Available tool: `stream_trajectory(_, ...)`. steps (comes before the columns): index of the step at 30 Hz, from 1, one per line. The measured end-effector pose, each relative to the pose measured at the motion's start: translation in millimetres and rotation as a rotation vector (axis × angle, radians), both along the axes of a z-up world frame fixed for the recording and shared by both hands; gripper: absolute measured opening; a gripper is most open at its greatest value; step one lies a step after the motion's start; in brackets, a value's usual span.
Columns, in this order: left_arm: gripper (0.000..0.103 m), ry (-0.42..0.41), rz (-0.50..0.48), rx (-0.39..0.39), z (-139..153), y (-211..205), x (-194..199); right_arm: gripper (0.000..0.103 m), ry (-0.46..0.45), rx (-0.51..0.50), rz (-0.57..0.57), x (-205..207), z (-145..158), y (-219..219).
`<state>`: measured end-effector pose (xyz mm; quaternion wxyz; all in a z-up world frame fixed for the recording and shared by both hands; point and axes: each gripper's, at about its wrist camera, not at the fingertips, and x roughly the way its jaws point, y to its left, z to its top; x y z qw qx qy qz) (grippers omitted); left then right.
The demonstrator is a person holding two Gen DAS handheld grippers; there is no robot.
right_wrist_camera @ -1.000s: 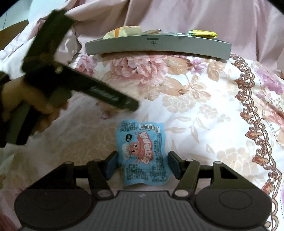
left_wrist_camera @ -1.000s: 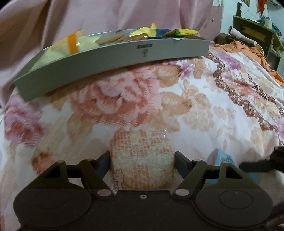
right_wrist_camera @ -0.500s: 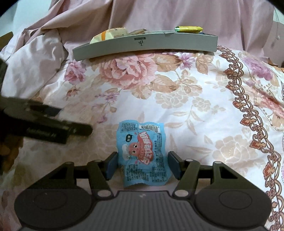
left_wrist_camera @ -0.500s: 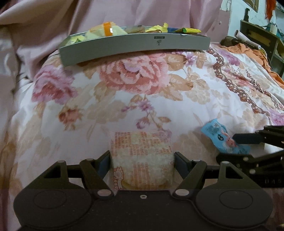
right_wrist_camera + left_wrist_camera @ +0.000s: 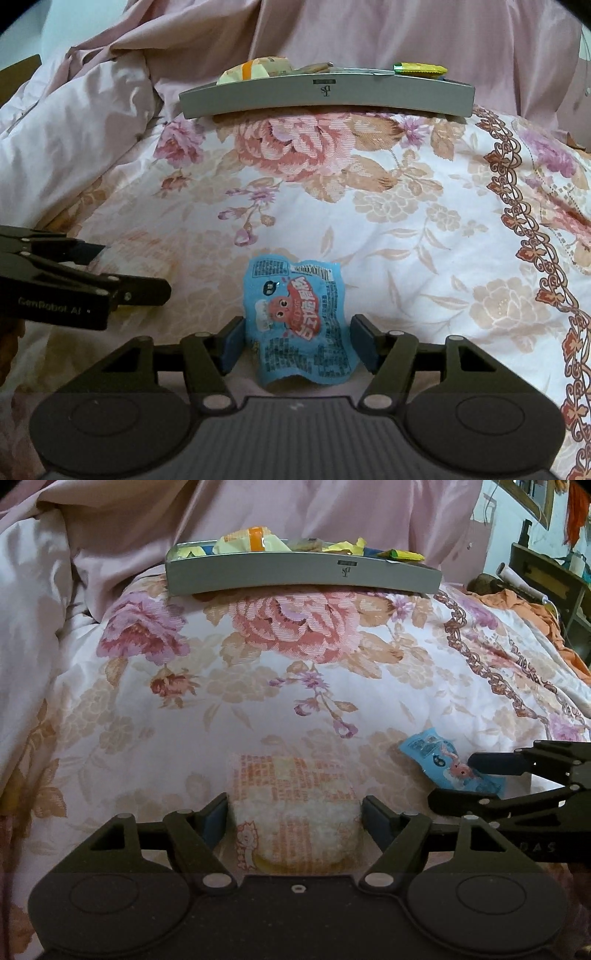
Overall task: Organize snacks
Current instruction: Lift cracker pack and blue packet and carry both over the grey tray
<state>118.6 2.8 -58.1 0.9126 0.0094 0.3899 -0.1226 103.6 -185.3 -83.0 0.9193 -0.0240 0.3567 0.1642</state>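
My left gripper (image 5: 293, 821) is shut on an orange-and-white snack packet (image 5: 295, 812), its fingers against both sides. My right gripper (image 5: 299, 343) is shut on a blue snack packet (image 5: 299, 325) with a red cartoon figure; this packet also shows in the left wrist view (image 5: 447, 768), between the right gripper's fingers (image 5: 495, 764). Both sit low over the floral quilt (image 5: 295, 686). A grey tray (image 5: 303, 572) holding several snacks lies at the far end of the quilt, also in the right wrist view (image 5: 325, 92). The left gripper (image 5: 122, 273) shows at the left there.
Pink bedding (image 5: 92, 103) is piled behind and left of the tray. Orange cloth (image 5: 535, 609) and a dark shelf (image 5: 554, 568) stand at the far right.
The left gripper with its packet has pulled back from the tray and lowered beside the right gripper. The right gripper holds its blue packet and has barely shifted.
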Motion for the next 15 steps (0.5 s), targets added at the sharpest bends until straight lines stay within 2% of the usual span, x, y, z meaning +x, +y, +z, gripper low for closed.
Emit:
stream_trajectory(5,0.091,0.003,-0.040,0.007,-2.5,-4.1,0.6,0.074,-0.031,-0.017,-0.005,0.6,1.4,3.0)
stream_trajectory(10,0.092,0.004,-0.064,0.010,-3.5,-4.4,2.7,0.082,0.001,0.000,-0.018,8.2,-4.8,-1.2)
stream_trajectory(15,0.090,-0.008,-0.085,0.056,-4.5,-8.1,2.3,0.083,-0.019,-0.026,-0.003,8.9,-6.5,1.2)
